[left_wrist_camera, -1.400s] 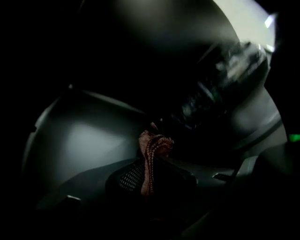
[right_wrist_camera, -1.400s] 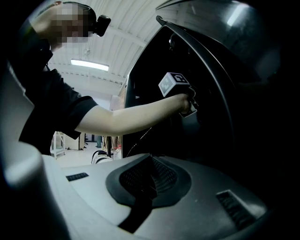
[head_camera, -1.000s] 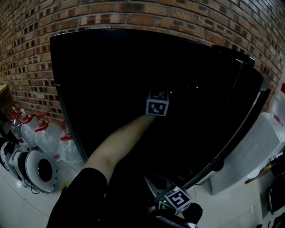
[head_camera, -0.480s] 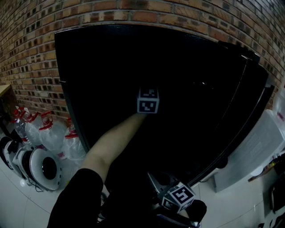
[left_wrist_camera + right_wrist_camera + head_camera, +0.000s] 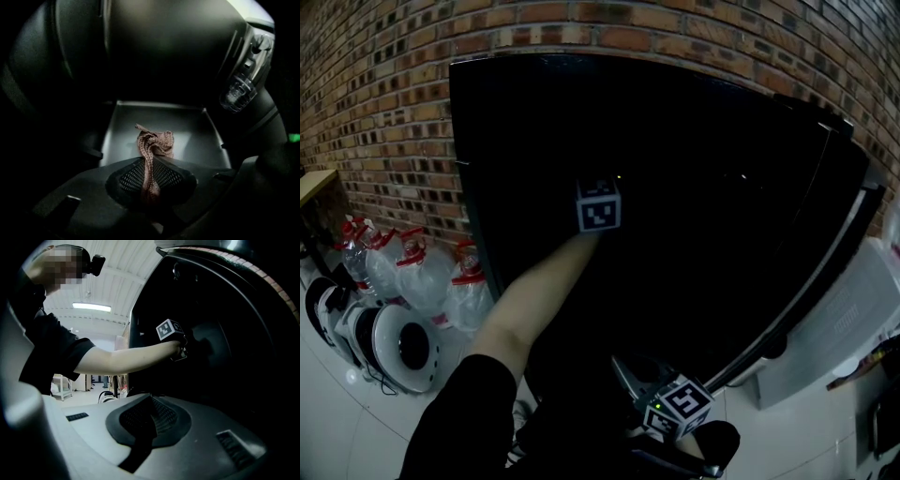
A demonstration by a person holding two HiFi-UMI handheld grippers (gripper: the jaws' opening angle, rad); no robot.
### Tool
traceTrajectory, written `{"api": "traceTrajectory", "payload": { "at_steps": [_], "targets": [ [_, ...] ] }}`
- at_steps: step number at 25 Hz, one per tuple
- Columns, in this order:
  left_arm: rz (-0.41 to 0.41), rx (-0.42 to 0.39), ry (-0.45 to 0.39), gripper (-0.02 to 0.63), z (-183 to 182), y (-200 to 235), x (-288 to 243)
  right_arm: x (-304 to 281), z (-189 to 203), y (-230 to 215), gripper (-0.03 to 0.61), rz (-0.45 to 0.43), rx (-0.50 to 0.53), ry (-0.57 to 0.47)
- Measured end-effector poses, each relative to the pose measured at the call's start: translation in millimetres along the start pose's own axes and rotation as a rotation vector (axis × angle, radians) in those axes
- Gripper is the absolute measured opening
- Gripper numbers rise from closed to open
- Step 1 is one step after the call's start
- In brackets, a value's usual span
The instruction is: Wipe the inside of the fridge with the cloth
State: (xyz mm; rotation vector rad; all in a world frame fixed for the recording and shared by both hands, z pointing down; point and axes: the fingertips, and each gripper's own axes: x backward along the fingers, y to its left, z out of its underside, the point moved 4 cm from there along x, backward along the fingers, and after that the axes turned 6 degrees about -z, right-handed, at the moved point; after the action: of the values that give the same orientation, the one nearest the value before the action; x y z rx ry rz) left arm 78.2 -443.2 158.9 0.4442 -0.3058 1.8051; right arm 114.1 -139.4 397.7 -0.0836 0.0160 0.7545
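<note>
Cloth (image 5: pixel 154 140), brownish and open-woven, sits pinched in the left gripper (image 5: pixel 151 161). The jaws are drawn in narrow on a twisted strand, and a crumpled bunch sticks out past the tips. The bunch stands over a pale shelf (image 5: pixel 192 133) with a low raised rim, deep inside the dark fridge (image 5: pixel 694 141); whether the cloth touches the shelf cannot be told. A clear ribbed knob (image 5: pixel 239 89) shows on the inner wall to the upper right. In the head view only this gripper's marker cube (image 5: pixel 598 204) and the bare forearm (image 5: pixel 534 300) behind it stand out against the black interior.

The right gripper (image 5: pixel 149 404) hangs low in front of the fridge with its jaws pressed fully together and nothing between them. It touches nothing.

On the floor left of the fridge, against the brick wall (image 5: pixel 375 94), stand several big clear bottles (image 5: pixel 422 277) with red caps. Their contents cannot be made out. A white round appliance (image 5: pixel 394 347) lies just beside them.
</note>
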Motion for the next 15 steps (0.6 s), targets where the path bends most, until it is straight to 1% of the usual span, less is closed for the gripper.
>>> {"api": "traceTrajectory", "payload": {
  "at_steps": [4, 11, 14, 15],
  "targets": [
    [-0.086, -0.018, 0.002, 0.048, -0.9, 18.3, 0.5, 0.5, -2.1, 3.3, 0.005, -0.016, 0.015, 0.008],
    [-0.227, -0.164, -0.009, 0.048, -1.4, 30.0, 2.5, 12.5, -2.1, 3.2, 0.005, -0.003, 0.005, -0.024],
    [-0.255, -0.211, -0.009, 0.048, -4.8, 31.1, 3.8, 16.6, -1.0, 1.7, 0.005, -0.008, 0.003, -0.033],
    [-0.259, -0.212, -0.01, 0.048, -5.4, 31.6, 3.7, 18.6, -1.2, 0.8, 0.005, -0.007, 0.002, -0.036]
  ]
}}
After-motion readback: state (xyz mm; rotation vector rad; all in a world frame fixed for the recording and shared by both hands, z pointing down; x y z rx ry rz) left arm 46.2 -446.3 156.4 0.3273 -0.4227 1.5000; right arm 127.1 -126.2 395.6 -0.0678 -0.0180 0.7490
